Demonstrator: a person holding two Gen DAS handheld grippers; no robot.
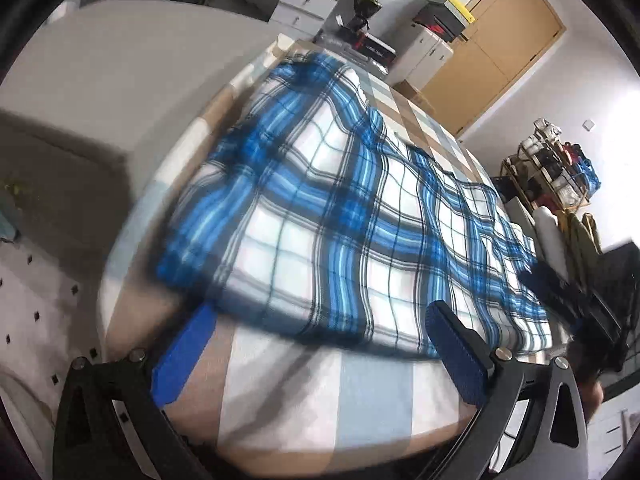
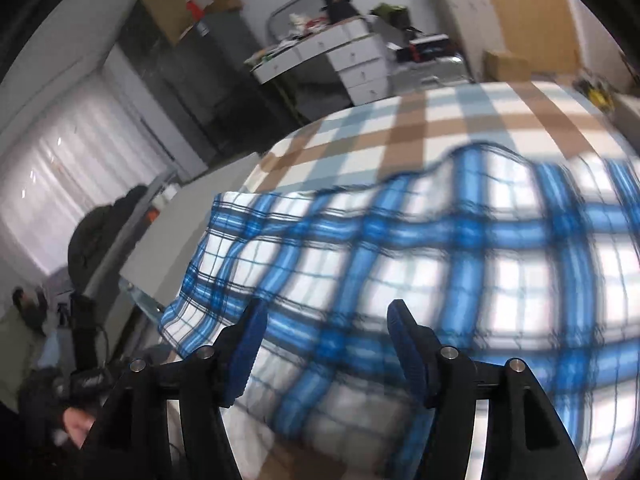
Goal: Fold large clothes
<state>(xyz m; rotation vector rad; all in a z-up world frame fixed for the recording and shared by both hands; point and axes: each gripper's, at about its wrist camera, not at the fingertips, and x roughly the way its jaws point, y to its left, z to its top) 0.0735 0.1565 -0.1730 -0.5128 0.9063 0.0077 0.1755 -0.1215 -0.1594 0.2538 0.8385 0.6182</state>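
Note:
A large blue, white and black plaid garment [image 1: 340,216] lies spread over a table covered with a beige, grey-blue and white checked cloth [image 1: 288,400]. My left gripper [image 1: 320,324] is open, its blue-padded fingers [image 1: 182,356] straddling the garment's near hem just above the cloth. In the right wrist view the same garment [image 2: 420,264] fills the frame, blurred. My right gripper [image 2: 324,320] is open, hovering over the garment near its left corner, with nothing between the fingers [image 2: 408,348].
The checked table cloth [image 2: 400,132] reaches beyond the garment. White drawer units [image 2: 352,60], a wooden door [image 1: 500,44], a loaded rack [image 1: 560,172] and boxes stand around the room. A grey wall [image 1: 100,92] lies left of the table.

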